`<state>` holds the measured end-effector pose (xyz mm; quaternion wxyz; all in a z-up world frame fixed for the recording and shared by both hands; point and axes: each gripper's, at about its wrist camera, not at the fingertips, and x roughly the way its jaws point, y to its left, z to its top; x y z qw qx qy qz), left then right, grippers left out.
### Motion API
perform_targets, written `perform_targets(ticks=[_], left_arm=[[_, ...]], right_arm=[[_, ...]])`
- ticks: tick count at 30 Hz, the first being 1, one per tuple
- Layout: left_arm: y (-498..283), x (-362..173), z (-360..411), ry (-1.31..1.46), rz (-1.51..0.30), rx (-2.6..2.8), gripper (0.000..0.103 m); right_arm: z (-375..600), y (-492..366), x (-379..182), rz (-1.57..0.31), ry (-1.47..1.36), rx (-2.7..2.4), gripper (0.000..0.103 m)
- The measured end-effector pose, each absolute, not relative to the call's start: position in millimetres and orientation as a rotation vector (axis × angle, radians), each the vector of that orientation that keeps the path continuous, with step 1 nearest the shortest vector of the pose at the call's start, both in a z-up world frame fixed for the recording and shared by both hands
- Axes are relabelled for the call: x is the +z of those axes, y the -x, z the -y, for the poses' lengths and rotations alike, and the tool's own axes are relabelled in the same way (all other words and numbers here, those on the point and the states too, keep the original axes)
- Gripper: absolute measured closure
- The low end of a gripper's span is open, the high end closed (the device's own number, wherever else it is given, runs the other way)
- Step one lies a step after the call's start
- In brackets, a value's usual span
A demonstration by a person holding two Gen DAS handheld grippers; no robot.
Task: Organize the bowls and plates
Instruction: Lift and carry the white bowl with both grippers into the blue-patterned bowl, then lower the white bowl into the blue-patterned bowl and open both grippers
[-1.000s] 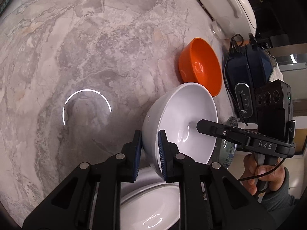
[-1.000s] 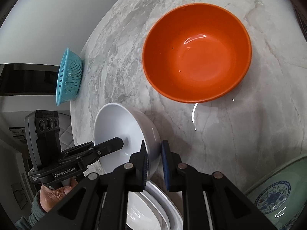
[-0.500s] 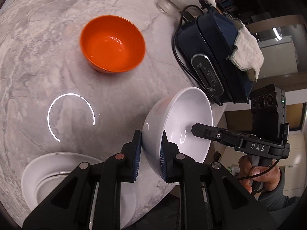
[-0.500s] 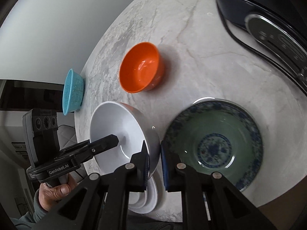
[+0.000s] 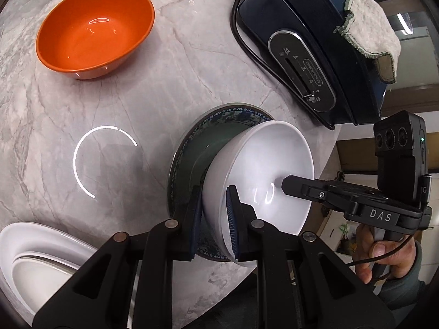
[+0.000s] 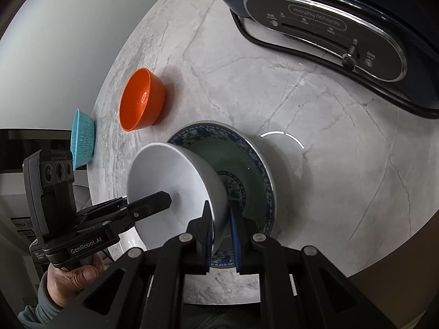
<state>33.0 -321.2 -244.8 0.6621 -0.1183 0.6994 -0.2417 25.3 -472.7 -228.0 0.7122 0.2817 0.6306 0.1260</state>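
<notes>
Over the green-glazed dish with the blue patterned border (image 5: pixel 189 150), at about four o'clock of the grey marble tabletop (image 5: pixel 170 82) as the left wrist camera sees it, hangs a glossy white ceramic bowl (image 5: pixel 263 170), carried by both tools at once. The left gripper (image 5: pixel 212 213) is clamped on the bowl's near rim, one pad inside and one outside the wall. The right gripper (image 6: pixel 221 227) bites the opposite rim the same way. Two grips on opposite edges make sense to me: the glaze is slick and the bowl deep, so one pinch alone would let it swing. It hangs tilted, mouth turned toward the right gripper, and I cannot tell whether its foot touches the dish yet. My guess is that it is meant to nest there, smaller into larger.

By my count:
- one white bowl, in the tongs
- one green and blue dish beneath it
- one orange plastic-looking bowl (image 5: pixel 93 27) at ten o'clock, standing alone, well apart
- one pile of white plates (image 5: pixel 35 260) at eight o'clock, at least two by their rims
- one small blue slotted basket (image 6: pixel 82 142) at the far table edge
- one dark blue appliance (image 5: pixel 310 49) with a worn cloth (image 5: pixel 367 24) draped on it, at one o'clock
- two hands, one on each handle
</notes>
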Motion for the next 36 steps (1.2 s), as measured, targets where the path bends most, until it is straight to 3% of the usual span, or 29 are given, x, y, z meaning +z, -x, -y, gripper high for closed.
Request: perform_targets(ticks=[13,16,19,21,24,36], left_arm=[[-32.5,-272.0,323.1,0.238,-1.611,-0.488,0.086],[-32.9,-271.1,321.4,0.252,-1.605,-0.495,0.077],[-33.6,-266.3,321.2,0.266,-1.592,-0.526,0.057],[-33.5,-261.2,325.4,0.269,-1.573,-0.55,0.037],[-33.5,-254.9,328.3,0.274,-1.552,-0.563,0.024],[-36.9,-224.8,312.1,0.379,-1.482,-0.565,0.017]], right_arm=[[461.8,-33.7,-233.2,-1.423,-0.479,0.275,0.09],[456.6,-34.8,-233.8,-1.42,-0.417,0.258,0.091],[457.1,-33.7,-235.6,-1.417,-0.42,0.262,0.092],[456.5,-34.9,-236.1,-1.415,-0.414,0.265,0.093],[452.8,-36.2,-235.3,-1.41,-0.386,0.256,0.094],[447.6,-37.7,-232.5,-1.413,-0.332,0.222,0.095]])
